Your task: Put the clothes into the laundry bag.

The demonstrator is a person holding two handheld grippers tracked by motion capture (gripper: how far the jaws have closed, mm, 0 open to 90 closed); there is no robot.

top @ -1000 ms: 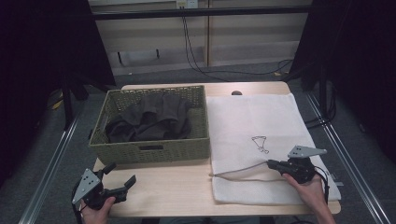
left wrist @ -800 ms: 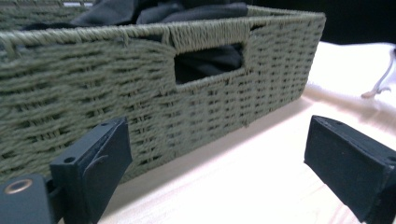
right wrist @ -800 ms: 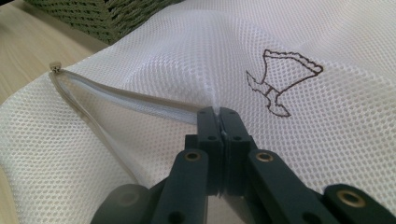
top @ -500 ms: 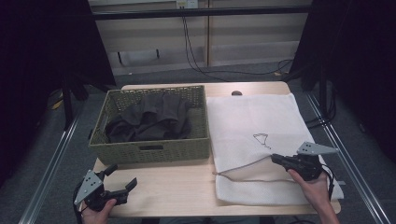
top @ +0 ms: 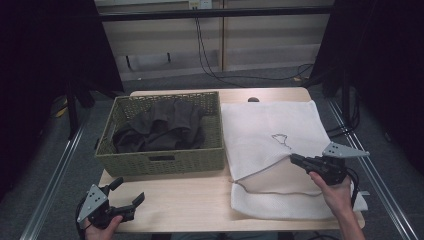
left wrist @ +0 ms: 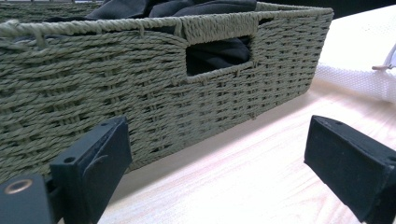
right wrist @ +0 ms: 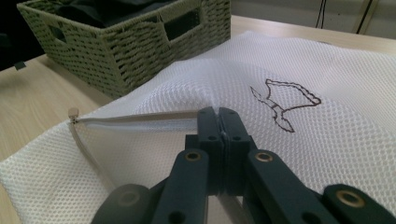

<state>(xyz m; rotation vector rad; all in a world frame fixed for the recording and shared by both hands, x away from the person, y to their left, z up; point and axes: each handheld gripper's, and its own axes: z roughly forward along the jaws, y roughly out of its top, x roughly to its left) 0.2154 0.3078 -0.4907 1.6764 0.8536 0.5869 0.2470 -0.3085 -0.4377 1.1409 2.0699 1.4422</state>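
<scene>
Right gripper (top: 296, 159) is pressed together on the upper edge of the mesh bag (top: 270, 131), right at the zipper (right wrist: 140, 122), and holds that edge raised off the lower layer so the bag mouth gapes to the gripper's left. In the right gripper view the two black jaws meet with white mesh pinched between their tips; the zipper tape runs away from them toward the zipper's end at the bag's corner (right wrist: 72, 113). A thin dark cord loop (right wrist: 285, 103) lies on the mesh just ahead and to the right of the jaws. The bag lies flat on the bench (top: 190, 200) under and around the gripper, the person's right hand (top: 336, 192) resting on its near portion. Left gripper (top: 128, 192) sits spread, nothing between its jaws, low over the bare bench near the front edge. Directly ahead of it stands the woven basket (left wrist: 140, 88), close to the jaws but not touching; dark cloth (top: 160, 127) fills the basket and shows through its handle slot. A corner of the white bag shows ahead and to the right of the left gripper, well apart from it.
</scene>
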